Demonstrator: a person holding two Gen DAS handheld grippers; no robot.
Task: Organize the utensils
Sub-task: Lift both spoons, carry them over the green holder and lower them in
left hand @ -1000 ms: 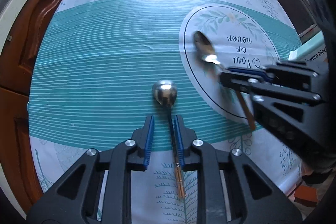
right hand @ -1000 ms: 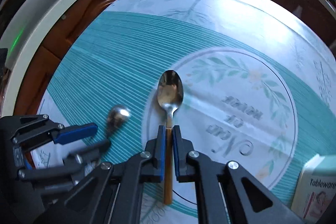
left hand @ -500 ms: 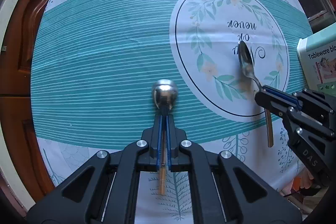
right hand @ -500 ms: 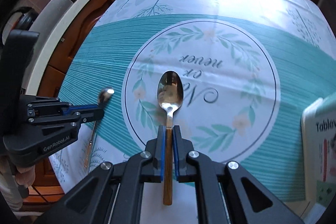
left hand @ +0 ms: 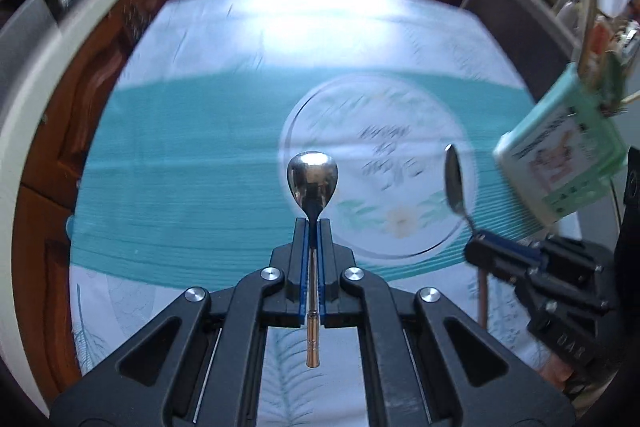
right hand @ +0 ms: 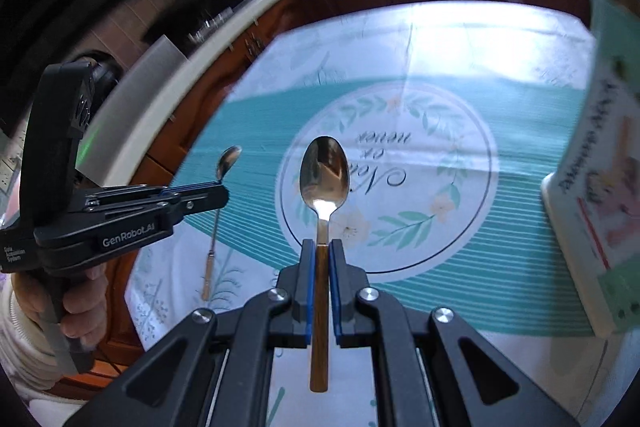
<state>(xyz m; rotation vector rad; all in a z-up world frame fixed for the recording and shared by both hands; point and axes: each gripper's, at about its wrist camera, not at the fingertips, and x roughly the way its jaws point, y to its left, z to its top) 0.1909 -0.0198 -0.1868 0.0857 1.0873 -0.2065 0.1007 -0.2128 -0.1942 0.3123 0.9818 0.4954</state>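
Pointing bowl-forward along the fingers, one spoon (left hand: pixel 313 183) is pinched by the left gripper (left hand: pixel 313 227), another spoon (right hand: pixel 325 179) by the right gripper (right hand: pixel 322 247).

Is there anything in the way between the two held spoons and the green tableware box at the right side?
Nothing visible. The right hand-held gripper holds the wooden-handled spoon, the left hand-held gripper the small round spoon. Only bare tablecloth lies before the box.
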